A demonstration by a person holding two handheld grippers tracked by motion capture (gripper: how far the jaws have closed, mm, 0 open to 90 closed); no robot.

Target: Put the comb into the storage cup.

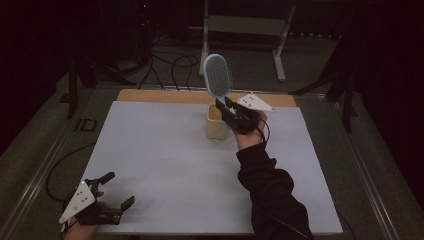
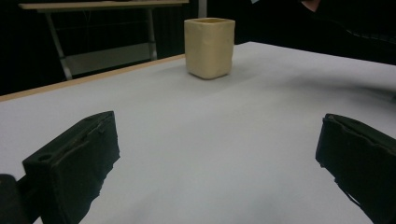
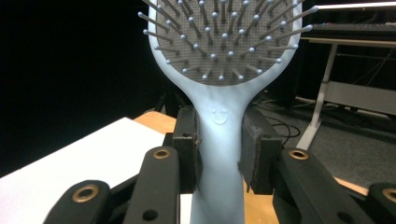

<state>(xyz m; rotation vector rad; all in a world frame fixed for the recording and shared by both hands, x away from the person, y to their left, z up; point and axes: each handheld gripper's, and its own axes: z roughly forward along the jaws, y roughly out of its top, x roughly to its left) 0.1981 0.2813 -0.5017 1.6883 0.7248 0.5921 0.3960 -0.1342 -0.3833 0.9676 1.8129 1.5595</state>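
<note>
A light blue hairbrush (image 1: 218, 76) stands upright above the back of the table, bristle head up. My right gripper (image 1: 231, 111) is shut on its handle (image 3: 219, 135), both pads pressed against it. Just left of that gripper and below the brush head sits a cream square cup (image 1: 216, 123), also visible far ahead as the cream cup (image 2: 208, 46) in the left gripper view. My left gripper (image 1: 116, 190) rests near the table's front left corner, open, its jaws wide apart over bare surface with nothing between them.
The white table top (image 1: 165, 165) has a wooden strip (image 1: 150, 95) along its back edge. Cables (image 1: 170, 62) lie on the floor behind, and a white metal stand (image 1: 245, 30) rises beyond the table. A dark sleeve (image 1: 267, 185) crosses the table's right half.
</note>
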